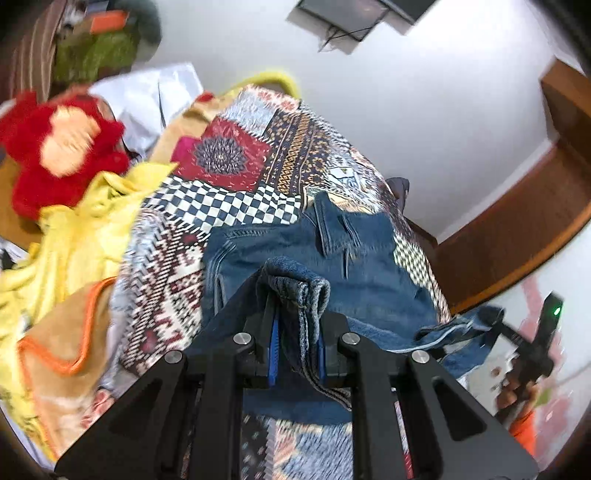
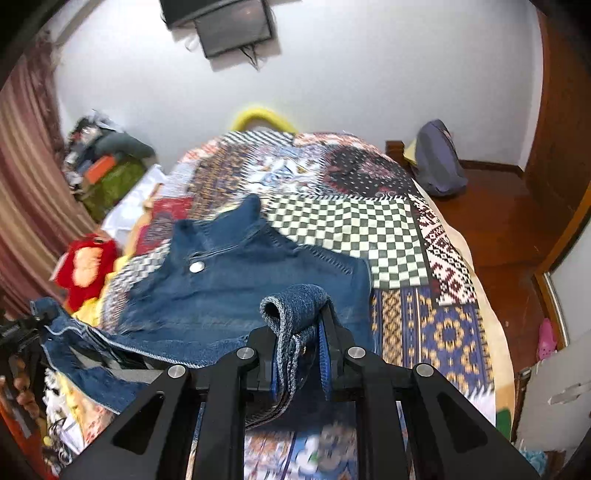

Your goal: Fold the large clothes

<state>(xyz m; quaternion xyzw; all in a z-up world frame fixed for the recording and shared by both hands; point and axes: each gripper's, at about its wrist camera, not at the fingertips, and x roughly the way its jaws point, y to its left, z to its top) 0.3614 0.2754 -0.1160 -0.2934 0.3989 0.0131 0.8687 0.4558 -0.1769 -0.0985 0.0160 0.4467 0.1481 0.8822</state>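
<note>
A: Status on the left gripper (image 1: 297, 328)?

B: Clamped on a rolled denim hem. Fabric bunches between the blue pads and loops over the top of the fingers. Same garment as the rest: denim jacket (image 1: 332, 254), collar end lying on the patchwork bedspread (image 1: 236, 158), near end lifted off it.

A: Right gripper (image 2: 301, 332)?

B: Also pinching denim, a folded cuff or hem edge with grey-knit inside showing. Jaws close together, cloth squeezed between them. Jacket body (image 2: 229, 280) spreads ahead of it with one metal button (image 2: 197, 266) facing up, collar at the far end.

A: So both ends held?

B: Yes, one edge per gripper; the jacket hangs between them over the middle of the bed. From the left view the right gripper sits at the frame's right edge with a green LED lit, a person's hand (image 1: 515, 391) on its grip, denim trailing to it.

A: Clutter?

B: Yellow cloth (image 1: 85, 236), red fluffy item (image 1: 33, 147) and an orange-trimmed tan cloth (image 1: 62, 332) piled on the bed's left side. Dark bag (image 2: 439, 162) on the wood floor beyond the bed. Wall-mounted screen (image 2: 232, 29) above. Frames are motion-blurred.
</note>
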